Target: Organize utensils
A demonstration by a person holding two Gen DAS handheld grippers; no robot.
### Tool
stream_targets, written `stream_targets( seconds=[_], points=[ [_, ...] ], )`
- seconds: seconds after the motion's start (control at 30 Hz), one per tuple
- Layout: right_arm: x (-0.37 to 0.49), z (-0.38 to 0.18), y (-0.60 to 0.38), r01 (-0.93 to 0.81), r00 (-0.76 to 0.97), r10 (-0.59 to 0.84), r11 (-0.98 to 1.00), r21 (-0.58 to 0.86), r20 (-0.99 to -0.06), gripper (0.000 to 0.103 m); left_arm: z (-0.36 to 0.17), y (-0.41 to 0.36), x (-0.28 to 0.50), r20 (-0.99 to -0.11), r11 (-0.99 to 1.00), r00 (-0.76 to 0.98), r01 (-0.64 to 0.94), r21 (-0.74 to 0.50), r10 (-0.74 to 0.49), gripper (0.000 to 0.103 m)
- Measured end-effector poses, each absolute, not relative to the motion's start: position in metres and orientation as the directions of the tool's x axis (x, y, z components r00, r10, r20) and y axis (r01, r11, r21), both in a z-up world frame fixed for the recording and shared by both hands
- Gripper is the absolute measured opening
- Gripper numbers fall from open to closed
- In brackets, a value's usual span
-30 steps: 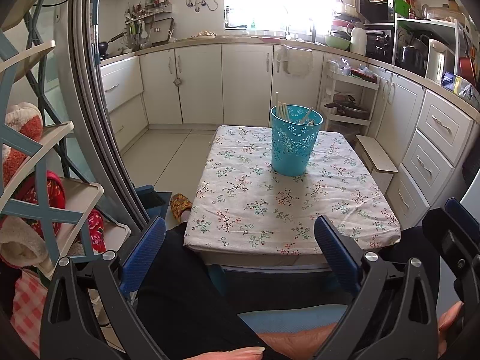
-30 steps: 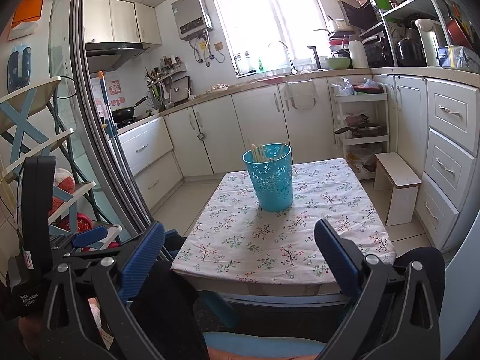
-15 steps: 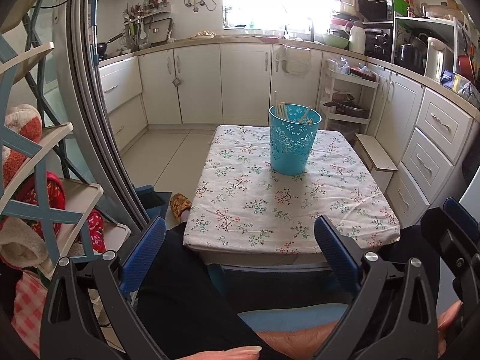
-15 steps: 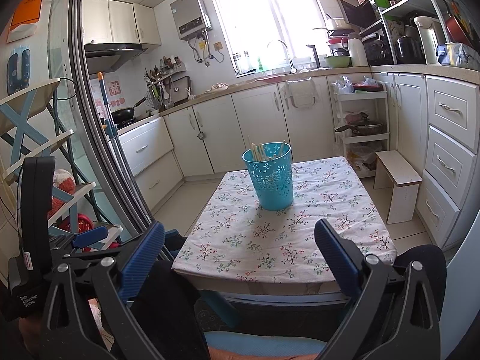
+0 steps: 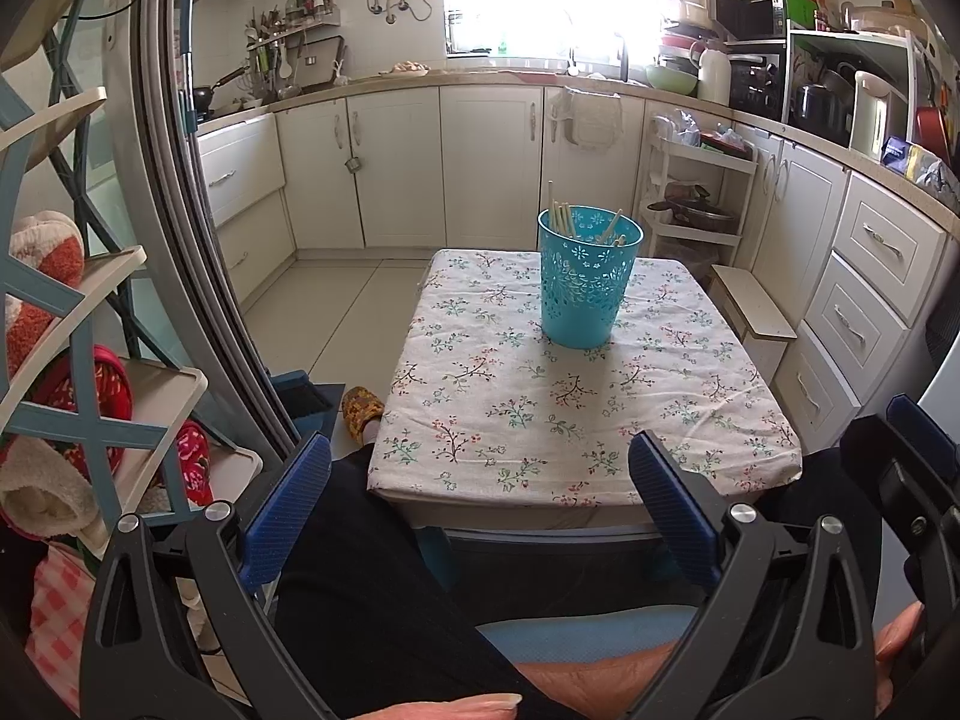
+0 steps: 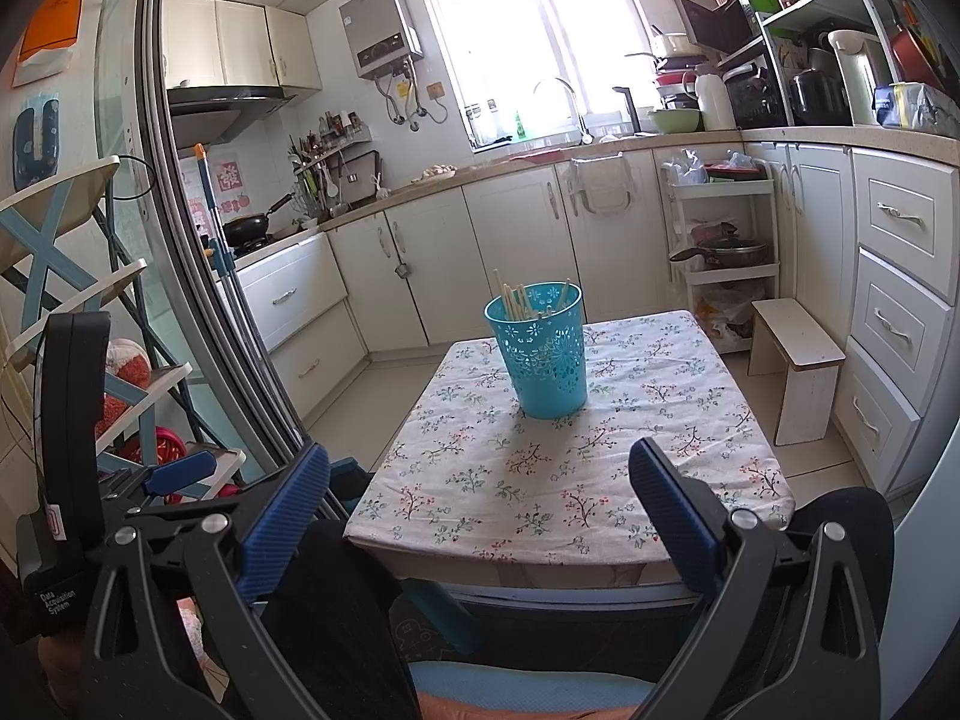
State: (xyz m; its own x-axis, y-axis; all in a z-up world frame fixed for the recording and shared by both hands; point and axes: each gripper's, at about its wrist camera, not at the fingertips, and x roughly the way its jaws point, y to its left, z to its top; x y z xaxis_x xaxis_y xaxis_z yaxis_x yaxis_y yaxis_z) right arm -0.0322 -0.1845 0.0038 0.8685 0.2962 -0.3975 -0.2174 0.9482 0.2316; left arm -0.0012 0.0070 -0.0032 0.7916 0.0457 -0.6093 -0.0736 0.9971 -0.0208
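Left wrist: both tongs [image 5: 479, 483] [image 6: 479, 486] gape empty before teal cup [image 5: 588, 276].

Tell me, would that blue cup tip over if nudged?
Probably fairly easily. The blue cup is tall, narrower at its base, and looks like thin perforated plastic, so likely light. The chopsticks leaning inside raise its weight, and the tablecloth may bunch up.

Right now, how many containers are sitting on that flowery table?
1: a blue perforated cup holding chopsticks, toward the far middle of the table. Nothing else shows on the cloth.
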Motion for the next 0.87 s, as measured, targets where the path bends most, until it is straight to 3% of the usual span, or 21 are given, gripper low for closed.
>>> stream_targets(
  seconds=[0.47,0.73,0.87],
  points=[
    [-0.031,-0.001,-0.175,-0.208,0.866,0.287,0.952,0.227,-0.410,0.096,-0.013,0.019,0.007,-0.644,0.996,0.764,-0.042,-0.085,-0.023,0.096],
    [-0.008,-0.016,-0.191,-0.148,0.854,0.263,0.950,0.275,-0.448,0.096,-0.056,0.004,0.027,-0.791,0.987,0.591,0.073,-0.143,-0.158,0.096],
    [0.017,-0.028,-0.208,-0.091,0.845,0.223,0.956,0.280,-0.487,0.096,-0.067,0.008,0.041,-0.802,0.985,0.572,0.076,-0.156,-0.171,0.094]
  ],
)
